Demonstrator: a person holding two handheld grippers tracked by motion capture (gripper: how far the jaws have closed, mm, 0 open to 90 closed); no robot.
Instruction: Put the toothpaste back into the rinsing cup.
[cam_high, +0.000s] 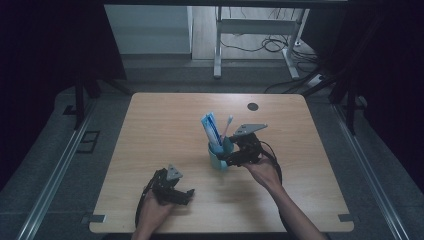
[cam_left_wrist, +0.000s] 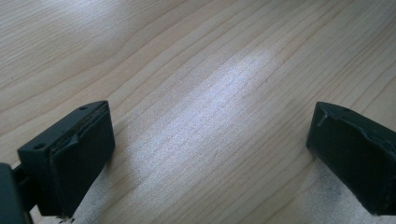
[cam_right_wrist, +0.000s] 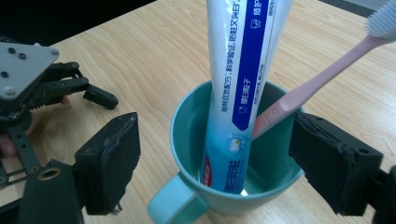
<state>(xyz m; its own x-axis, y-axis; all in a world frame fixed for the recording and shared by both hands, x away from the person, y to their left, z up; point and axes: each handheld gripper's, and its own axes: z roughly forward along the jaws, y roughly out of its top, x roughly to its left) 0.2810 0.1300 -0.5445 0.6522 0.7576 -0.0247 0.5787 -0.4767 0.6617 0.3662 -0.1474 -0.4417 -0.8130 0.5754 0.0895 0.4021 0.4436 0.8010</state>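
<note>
We see a teal mug (cam_high: 220, 154) standing upright on the wooden table (cam_high: 160, 130), a little right of the table's middle. In the right gripper view the mug (cam_right_wrist: 187, 140) shows its handle turned toward the camera, at the lower left of its rim. Two things stand inside it. A toothpaste tube (cam_right_wrist: 243, 79), white with a blue band and blue printing, rests with its lower end on the mug's bottom and leans up past the rim. Just beside it a pink toothbrush (cam_right_wrist: 317, 79) leans against the rim on the side away from the handle, its pale bristle head pointing up and outward. From the high view, the tube (cam_high: 211, 131) and the toothbrush (cam_high: 227, 125) both rise well above the mug.

The right gripper (cam_high: 231, 159) sits at the mug, held by the person's right hand (cam_high: 262, 172). Its jaws are spread wide, one on each side of the mug and both clear of its wall; they grasp nothing. In the right gripper view, its gripper (cam_right_wrist: 219, 163) straddles the mug at about rim height, with the handle between the jaws.

The left gripper (cam_high: 184, 194) rests low over the table, well apart from the mug and nearer the person's edge, held in the left hand (cam_high: 152, 210). In the left gripper view its jaws stand released, far apart, with bare wood (cam_left_wrist: 210, 93) between them.
</note>
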